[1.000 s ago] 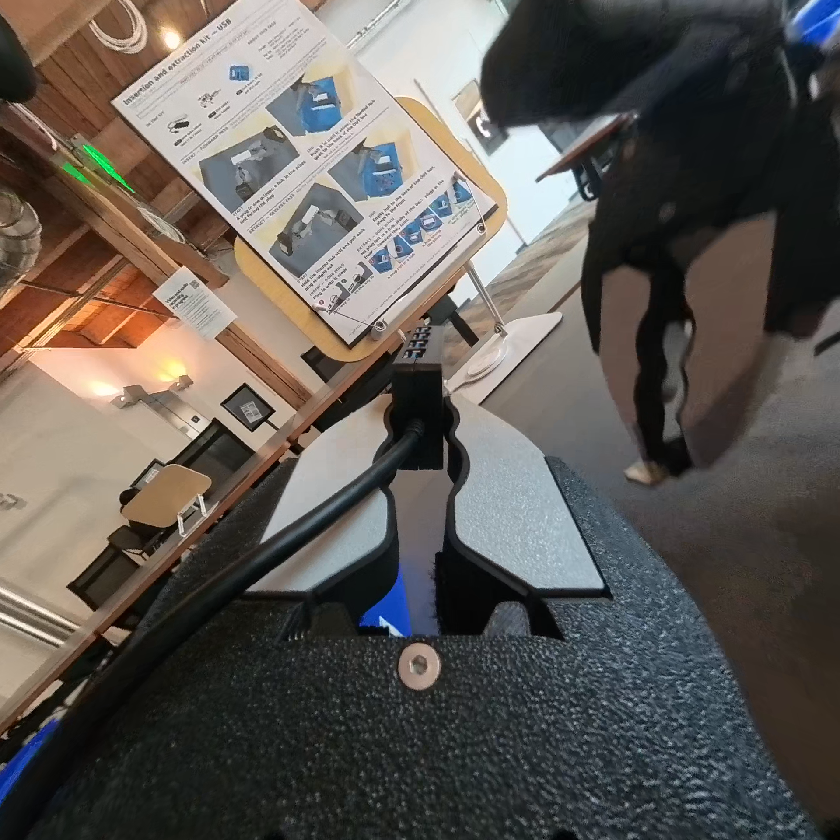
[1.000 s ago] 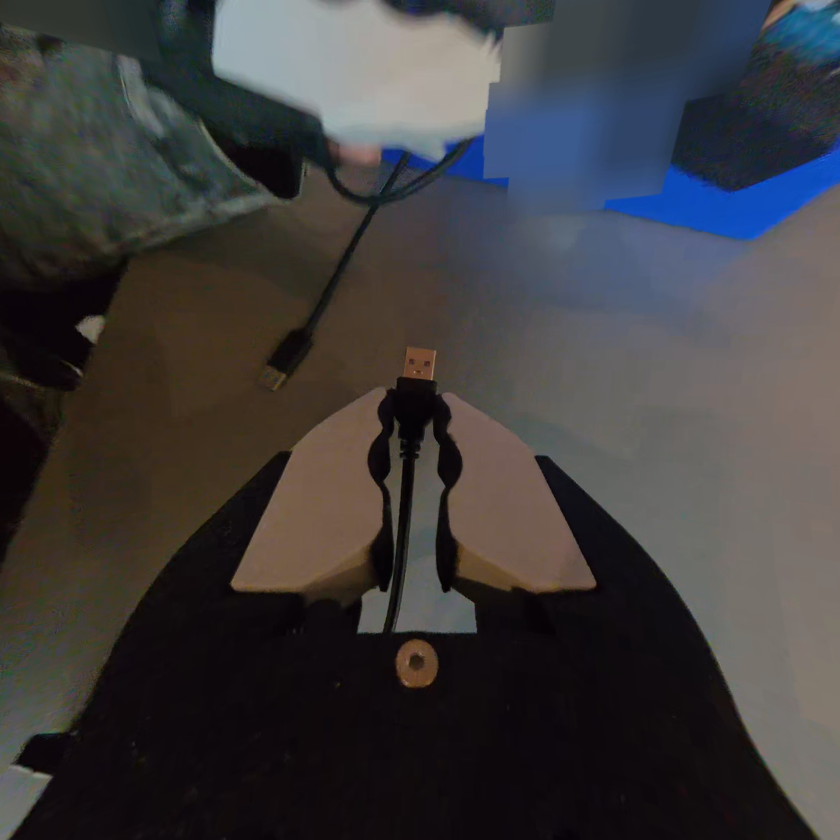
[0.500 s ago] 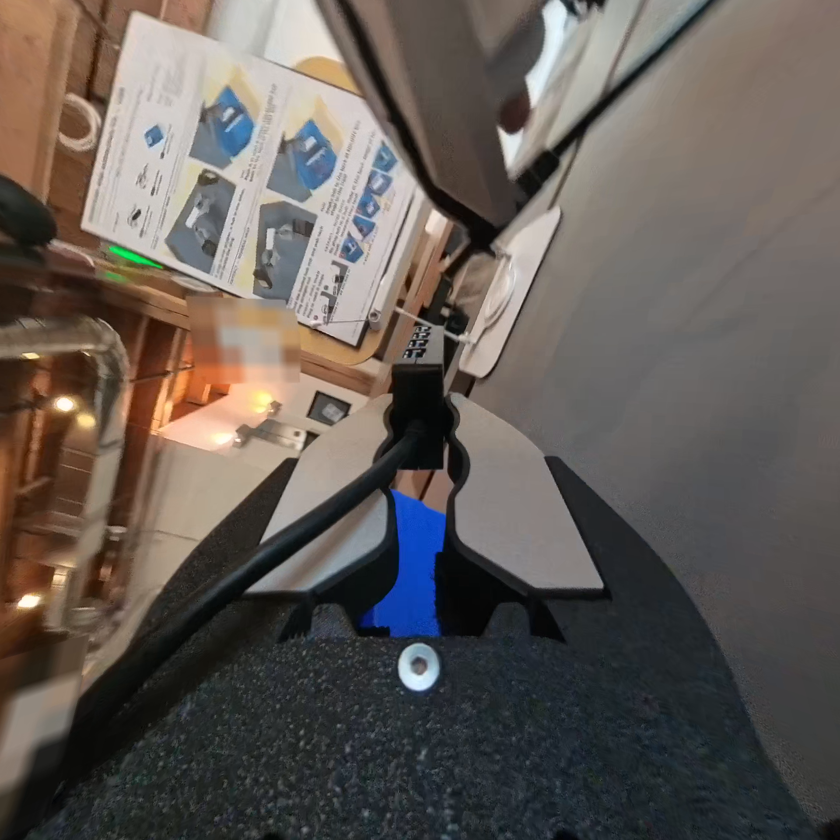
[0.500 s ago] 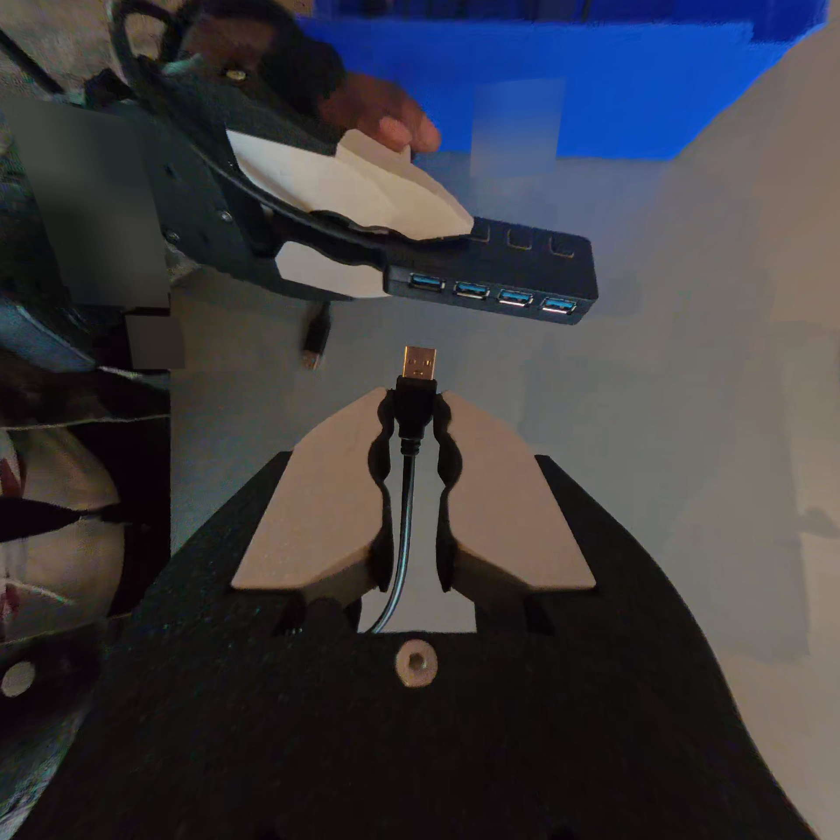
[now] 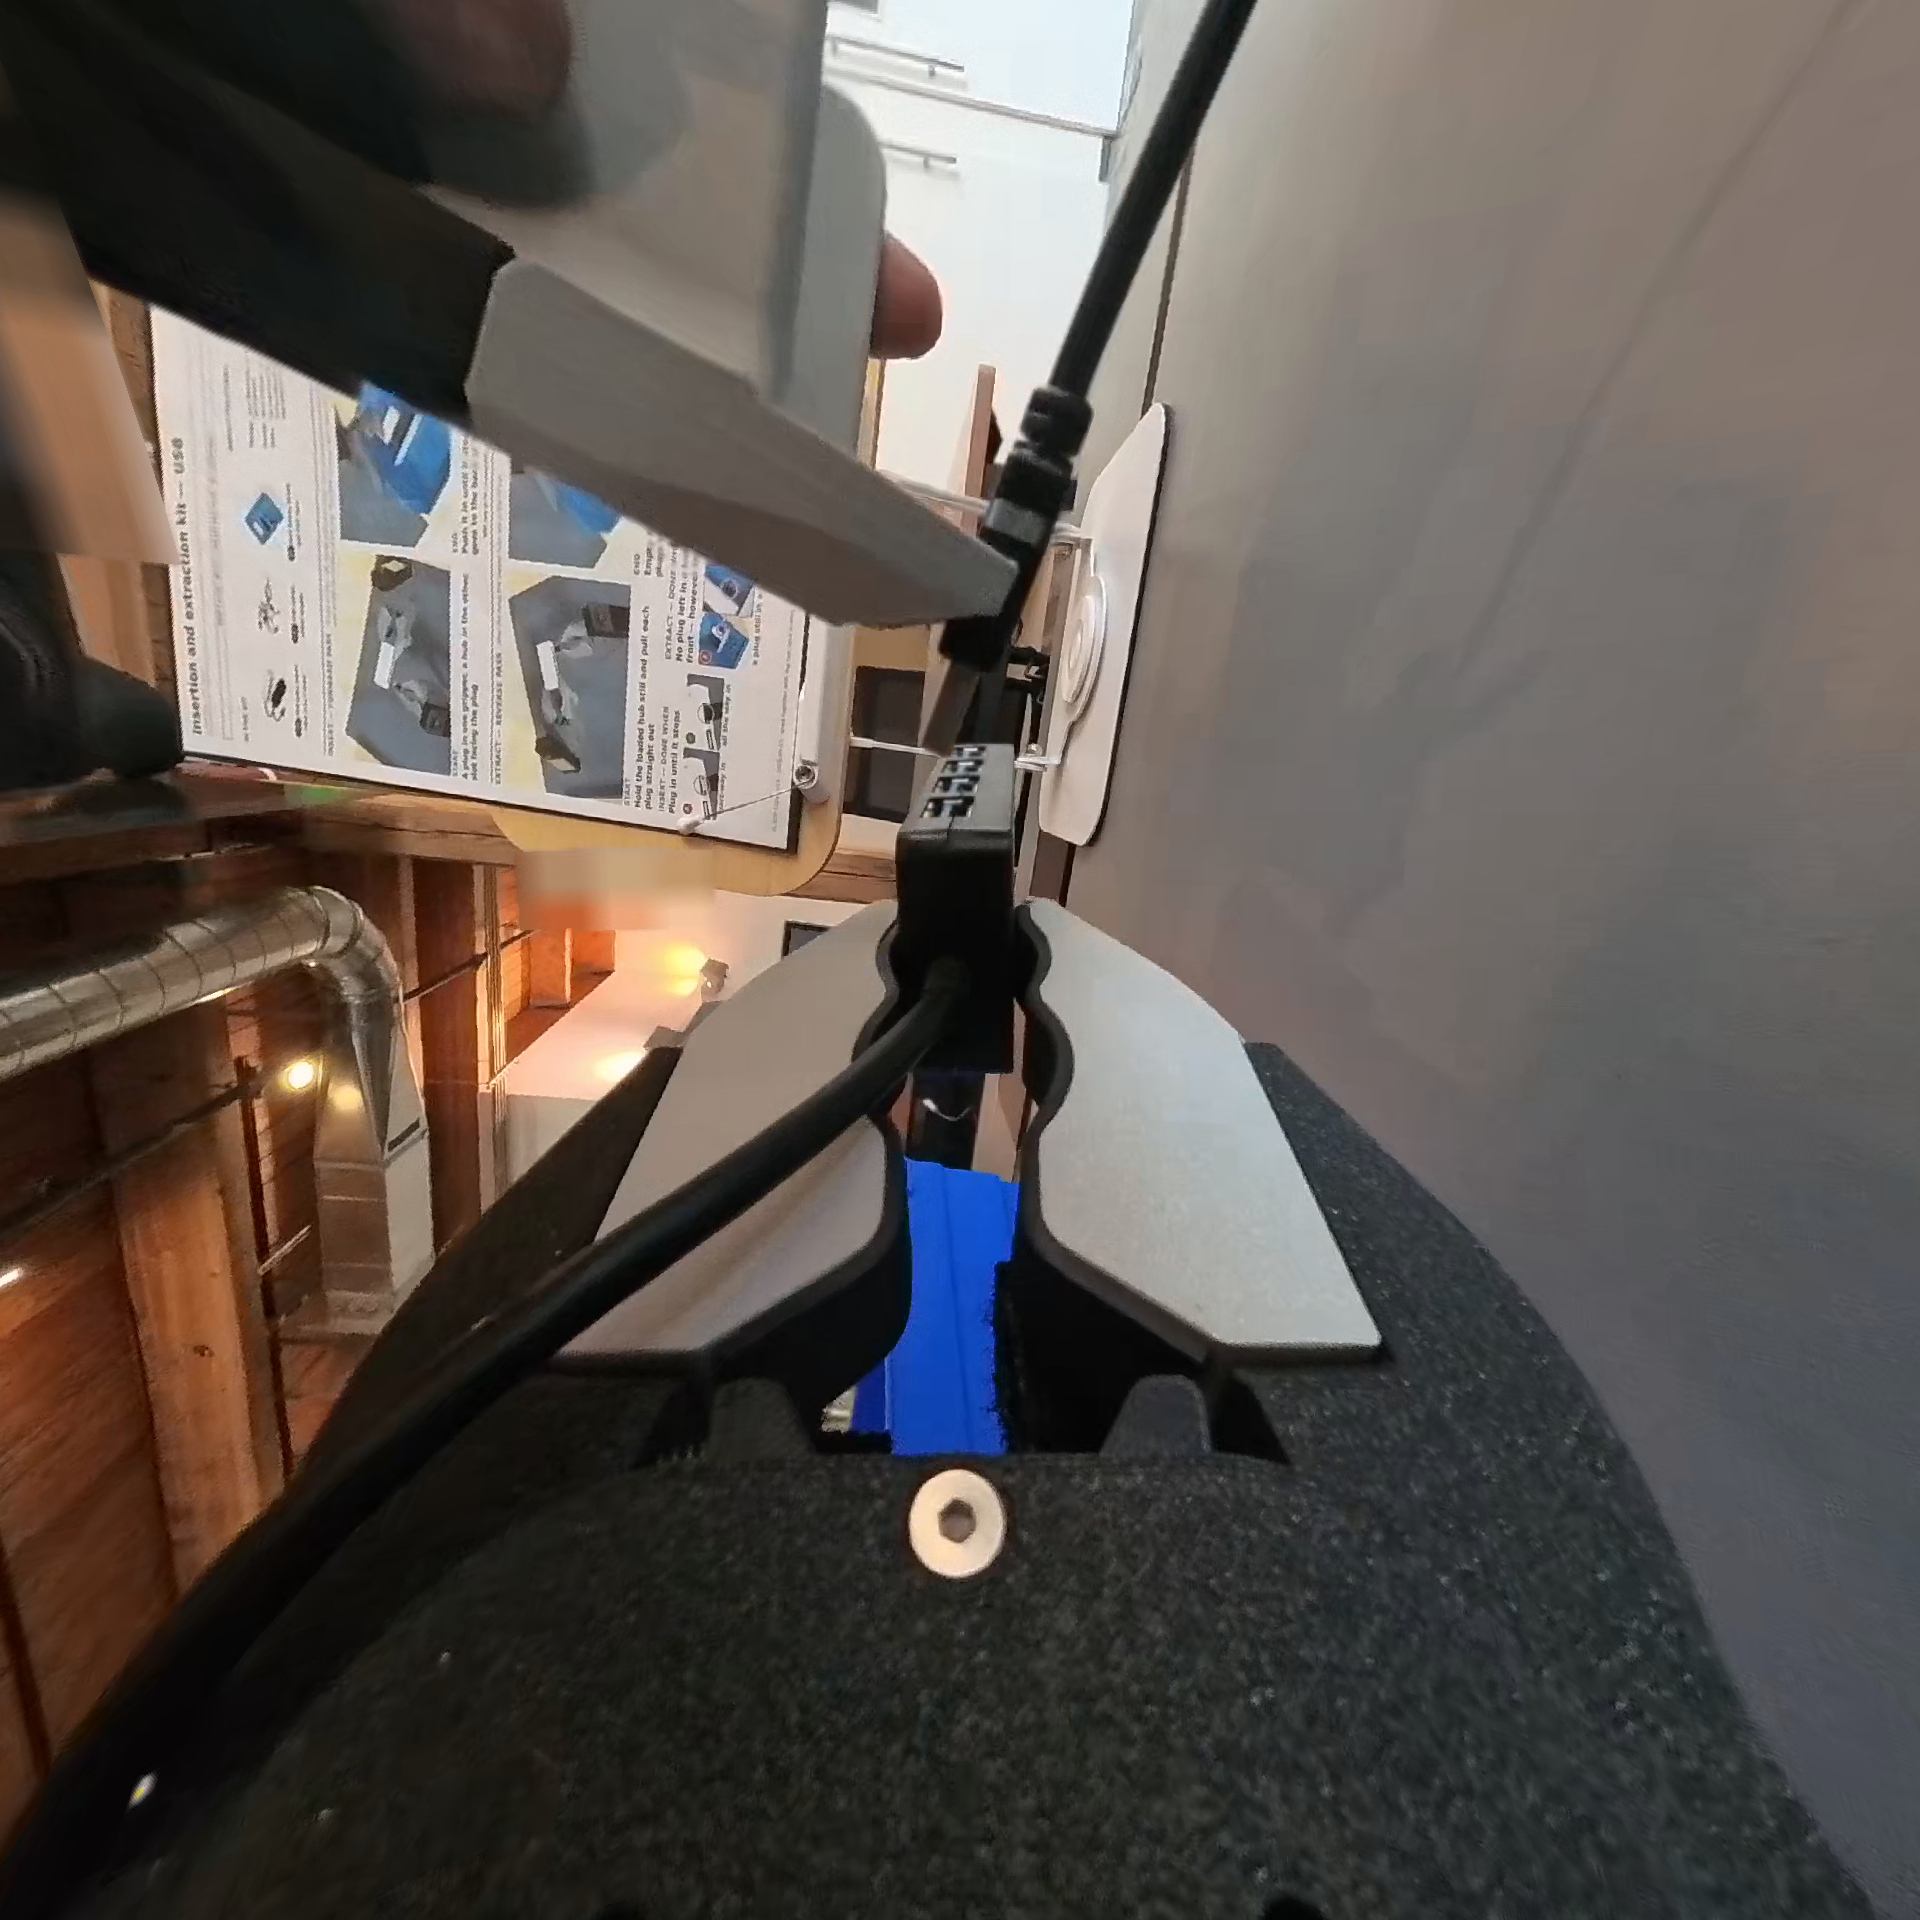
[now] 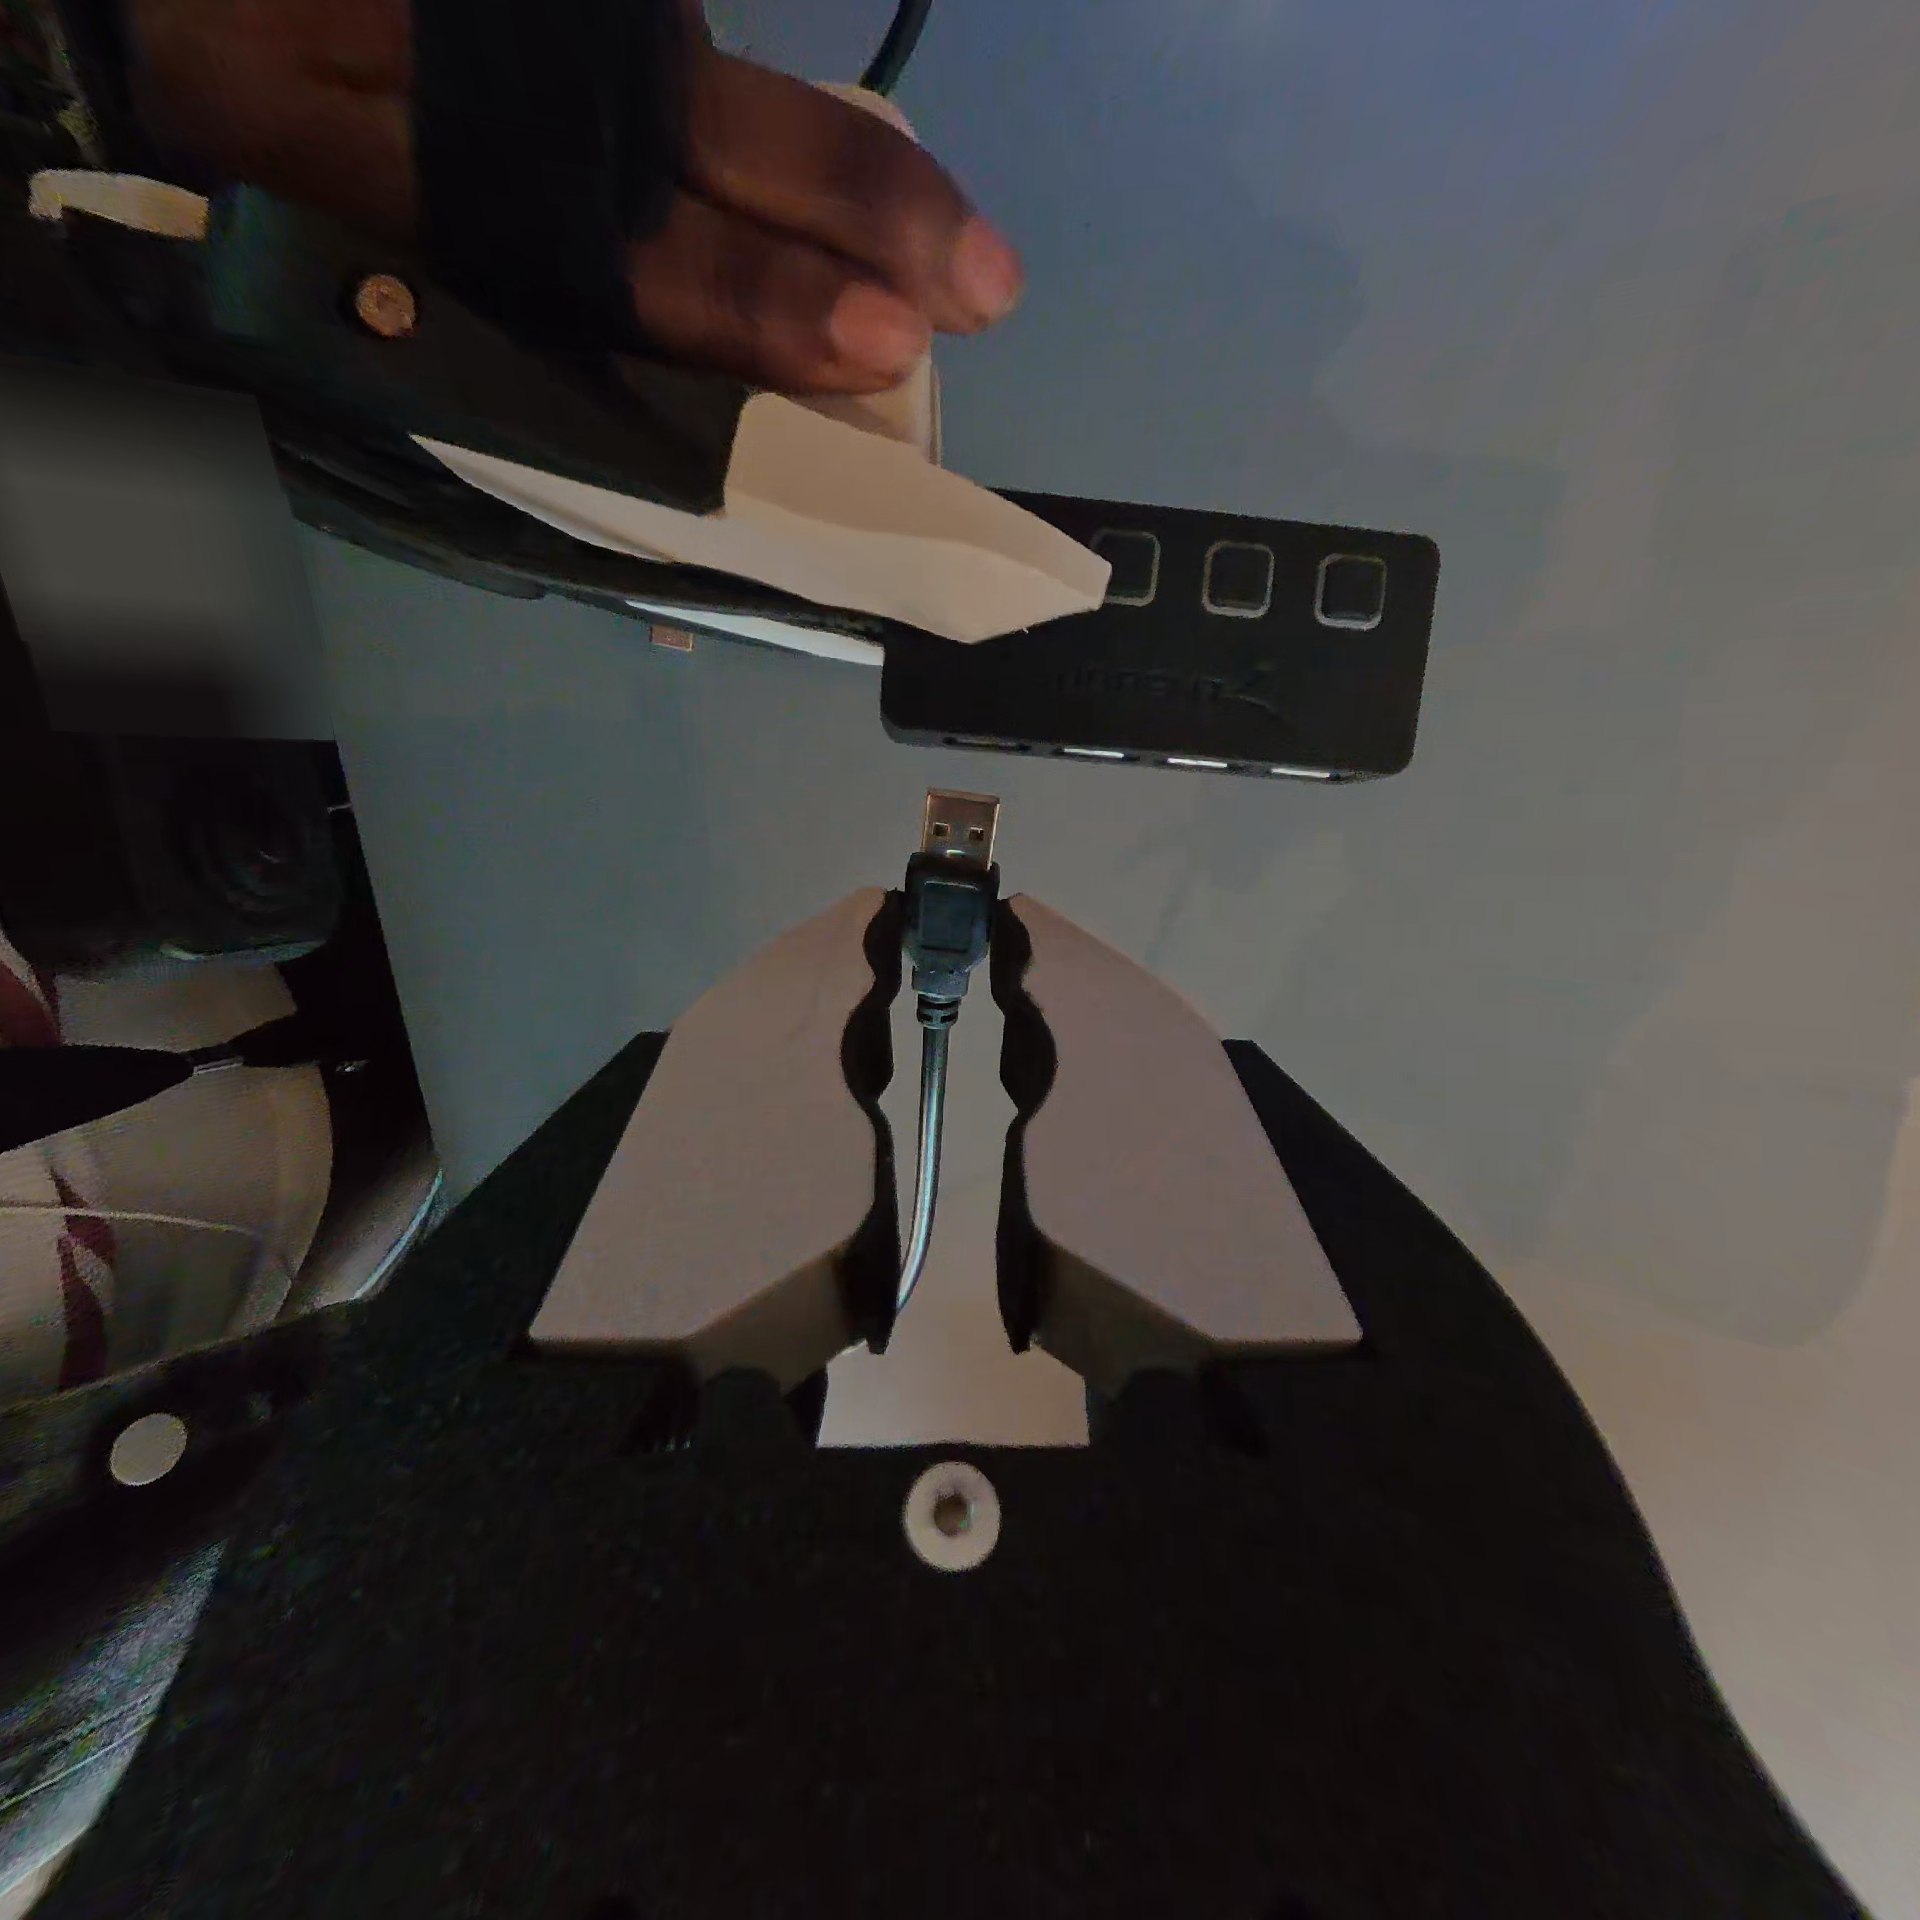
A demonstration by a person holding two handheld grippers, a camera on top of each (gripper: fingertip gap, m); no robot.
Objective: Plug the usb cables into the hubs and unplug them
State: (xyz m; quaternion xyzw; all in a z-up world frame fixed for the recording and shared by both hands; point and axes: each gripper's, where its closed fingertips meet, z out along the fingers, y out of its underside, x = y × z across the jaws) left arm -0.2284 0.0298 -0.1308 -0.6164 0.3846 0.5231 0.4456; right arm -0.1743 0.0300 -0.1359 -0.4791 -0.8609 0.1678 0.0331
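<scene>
Hub (image 6: 1164, 655) now nearer tongs-held plug (image 6: 961, 831).

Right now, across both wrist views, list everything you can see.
USB hub: one, black, held off the table by the left gripper, ports facing the plug.
USB plug: one, silver tip with black body, just short of the hub's ports.
Hub cable: one, black, trailing back over the left gripper.
Table: one, grey, under everything.
Instruction sheet: one, white with blue photos, on a stand.
Blue bin: one, seen between the fingers.
Left gripper: shut on the hub.
Right gripper: shut on the plug.
Hand: one, on the left gripper.
</scene>
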